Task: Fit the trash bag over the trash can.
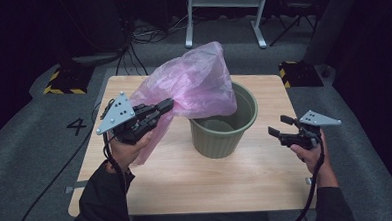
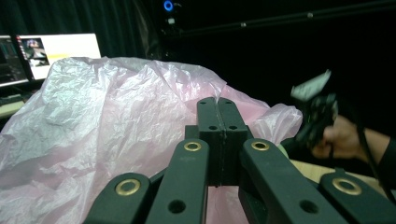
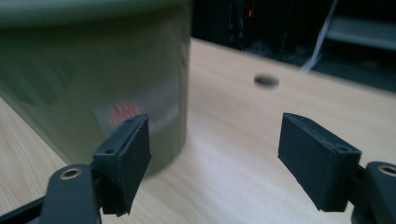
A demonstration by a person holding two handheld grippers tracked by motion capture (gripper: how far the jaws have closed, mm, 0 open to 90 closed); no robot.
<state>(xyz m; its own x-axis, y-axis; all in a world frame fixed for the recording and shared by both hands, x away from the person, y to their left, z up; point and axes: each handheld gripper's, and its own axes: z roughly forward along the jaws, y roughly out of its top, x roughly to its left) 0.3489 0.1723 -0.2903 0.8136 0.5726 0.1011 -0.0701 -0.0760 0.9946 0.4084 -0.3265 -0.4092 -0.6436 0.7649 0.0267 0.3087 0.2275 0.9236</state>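
Observation:
A crumpled pink plastic bag (image 1: 198, 83) billows over the left rim of a green bin (image 1: 220, 139) that stands upright in the middle of the wooden table (image 1: 187, 181). My left gripper (image 1: 169, 104) is shut on the bag's edge, just left of the bin and above the table. In the left gripper view the jaws (image 2: 218, 105) press together against the pink bag (image 2: 107, 121). My right gripper (image 1: 278, 125) hovers right of the bin, open, with nothing between its fingers. In the right gripper view the bin (image 3: 93, 70) stands close behind the left jaw of this gripper (image 3: 215, 149).
A small round hole (image 3: 266, 80) sits in the tabletop beyond the bin. On the grey floor lie yellow-and-black striped blocks (image 1: 65, 81) (image 1: 300, 73), cables and a white frame (image 1: 224, 4). Lit monitors (image 2: 56, 51) glow behind the bag.

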